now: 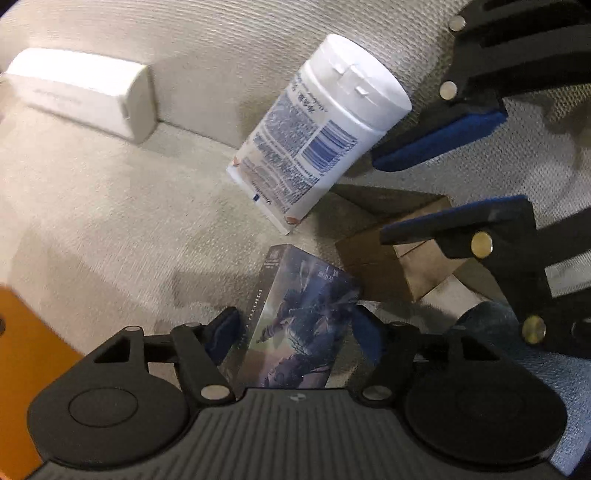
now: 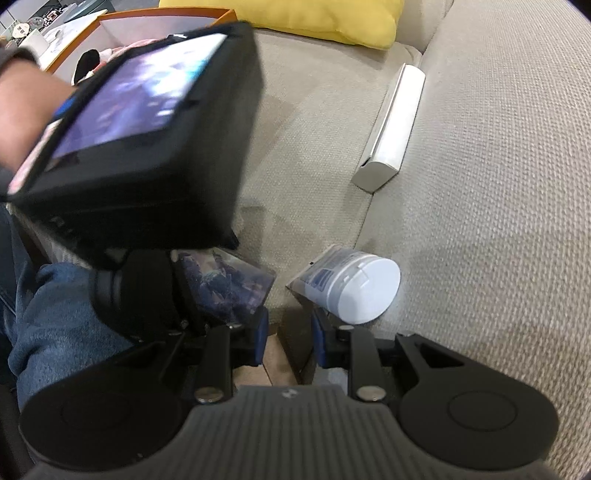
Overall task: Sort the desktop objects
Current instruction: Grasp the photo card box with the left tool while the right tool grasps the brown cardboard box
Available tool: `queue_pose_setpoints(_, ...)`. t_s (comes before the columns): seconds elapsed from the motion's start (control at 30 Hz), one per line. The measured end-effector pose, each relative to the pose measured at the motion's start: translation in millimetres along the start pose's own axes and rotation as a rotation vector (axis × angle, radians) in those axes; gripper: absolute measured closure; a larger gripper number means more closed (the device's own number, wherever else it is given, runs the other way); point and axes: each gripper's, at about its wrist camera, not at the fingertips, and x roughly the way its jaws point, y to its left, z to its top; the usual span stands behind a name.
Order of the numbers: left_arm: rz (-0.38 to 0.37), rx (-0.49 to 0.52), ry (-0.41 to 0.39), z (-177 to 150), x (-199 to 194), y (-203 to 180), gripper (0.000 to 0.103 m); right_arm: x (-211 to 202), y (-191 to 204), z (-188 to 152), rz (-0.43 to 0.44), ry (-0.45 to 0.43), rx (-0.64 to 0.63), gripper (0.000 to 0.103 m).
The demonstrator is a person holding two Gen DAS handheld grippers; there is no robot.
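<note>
My left gripper point(image 1: 295, 332) is shut on a dark illustrated card box point(image 1: 299, 321) and holds it above the beige sofa seat point(image 1: 110, 221). The same box point(image 2: 229, 288) shows under the left gripper body in the right wrist view. A white pill bottle point(image 1: 325, 125) lies on its side on the seat ahead; it also shows in the right wrist view point(image 2: 354, 288). My right gripper point(image 2: 288, 336) is open, its blue pads on either side of a brown cardboard box point(image 2: 277, 358). In the left wrist view the right gripper point(image 1: 436, 192) sits over that brown box point(image 1: 388, 258).
A long white box point(image 1: 85, 92) lies against the sofa back, also in the right wrist view point(image 2: 395, 125). An orange box point(image 2: 155, 22) with items stands at far left. A yellow cushion point(image 2: 295, 18) sits at the back. A jeans-clad leg point(image 2: 55, 325) is at left.
</note>
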Motion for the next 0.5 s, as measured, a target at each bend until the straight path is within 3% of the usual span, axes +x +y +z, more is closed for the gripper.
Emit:
queue_pose_setpoints(0.07,0.02,-0.02,-0.027,-9,-6,-1,0.044,-3,1,0,0.005,0.006,-0.006,0.076)
queue_pose_setpoints(0.17,0.024,-0.041,-0.089,-26,-25,-3,0.062,-6,7,-3,0.024,0.03,-0.056,0.064)
queue_pose_setpoints(0.23,0.031,-0.058,-0.127,-37,-33,-5,0.065,-6,15,-7,0.041,0.056,-0.105,0.053)
queue_pose_setpoints(0.3,0.04,-0.069,-0.138,-46,-31,-9,0.067,-3,24,-10,0.025,0.076,-0.163,0.049)
queue_pose_setpoints(0.5,0.039,-0.124,-0.219,-67,-42,-7,0.072,0,32,-16,0.031,0.1,-0.224,0.05)
